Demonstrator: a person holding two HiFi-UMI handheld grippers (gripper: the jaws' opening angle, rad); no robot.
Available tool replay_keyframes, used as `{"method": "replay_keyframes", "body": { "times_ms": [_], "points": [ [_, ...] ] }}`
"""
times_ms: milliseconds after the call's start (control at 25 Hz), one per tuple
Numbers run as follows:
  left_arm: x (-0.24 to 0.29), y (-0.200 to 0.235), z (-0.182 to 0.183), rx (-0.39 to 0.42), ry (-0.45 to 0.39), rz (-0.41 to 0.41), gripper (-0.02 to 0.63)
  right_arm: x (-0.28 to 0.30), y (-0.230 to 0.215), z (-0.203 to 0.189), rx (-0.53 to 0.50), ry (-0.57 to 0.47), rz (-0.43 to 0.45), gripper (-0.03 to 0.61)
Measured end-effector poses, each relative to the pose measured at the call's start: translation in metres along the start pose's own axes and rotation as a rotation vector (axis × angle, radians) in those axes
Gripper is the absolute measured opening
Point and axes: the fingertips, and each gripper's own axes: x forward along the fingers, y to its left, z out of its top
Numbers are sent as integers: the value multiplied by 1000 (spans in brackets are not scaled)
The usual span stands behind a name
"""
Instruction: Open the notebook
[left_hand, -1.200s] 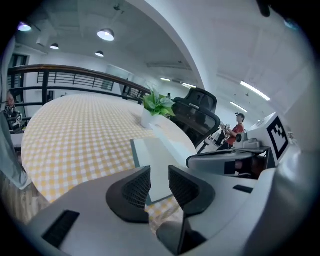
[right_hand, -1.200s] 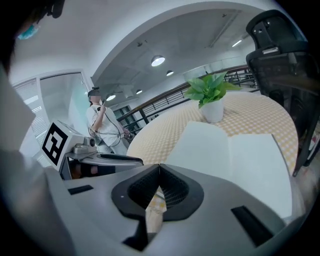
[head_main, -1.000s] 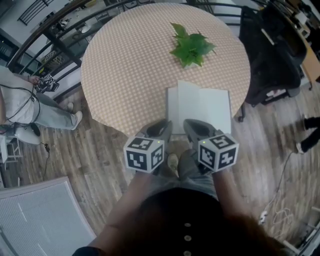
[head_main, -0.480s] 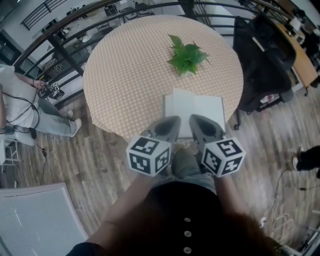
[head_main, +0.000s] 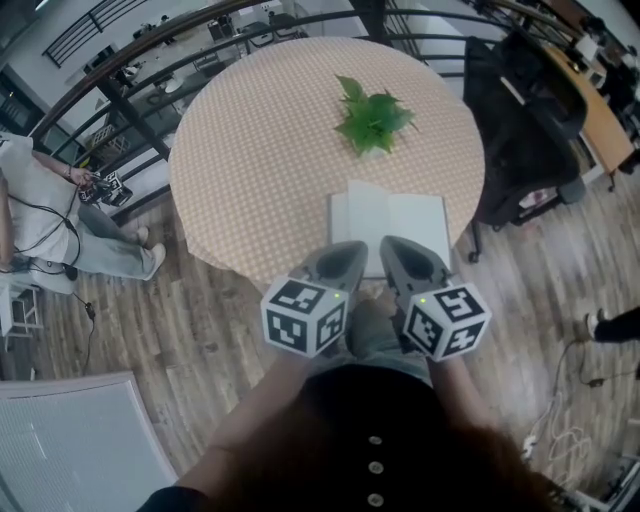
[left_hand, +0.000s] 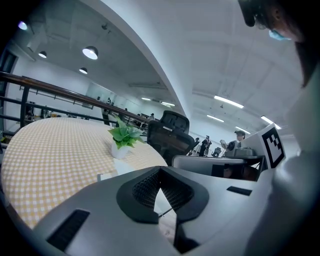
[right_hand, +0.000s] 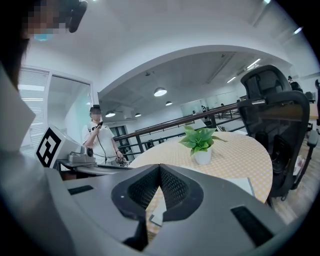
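So the notebook (head_main: 392, 222) is lying flat and open on the round worktop (head_main: 270, 150), the one with the beige checked cloth. It sits close to the near edge, a bit right of the middle. It shows two white pages with the fold running away from the person, and the left page looks narrower than the right one. From this high up the pages look blank to me, but faint writing would be too small to make out.

Just past its far edge there's a small leafy green plant (head_main: 372, 120) in a white pot, close to the notebook but not touching it.

The left gripper (head_main: 352, 252) and right gripper (head_main: 392, 250) hang side by side at the near rim. In the head view their tips overlap the notebook's near edge. Both have their jaws pressed together, with nothing between them.

Around the worktop there's a black office chair (head_main: 520, 110) off to the right, a dark railing (head_main: 130, 80) curving behind, a wooden floor (head_main: 150, 330), and another person (head_main: 50, 220) over on the left.
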Motion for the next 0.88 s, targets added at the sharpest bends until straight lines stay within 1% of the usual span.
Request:
{"method": "replay_keyframes", "body": {
  "times_ms": [160, 440, 680, 880],
  "points": [
    [1, -4, 1, -1, -8, -5, 9, -2, 8, 2, -31, 4, 17, 11],
    [0, -5, 6, -2, -33, 0, 9, -6, 5, -5, -22, 21, 7, 11],
    [4, -8, 0, 48, -19, 15, 9, -3, 5, -7, -21, 10, 30, 11],
    [9, -10, -4, 87, 15, 12, 9, -7, -1, -7, -3, 3, 10, 11]
  ]
}}
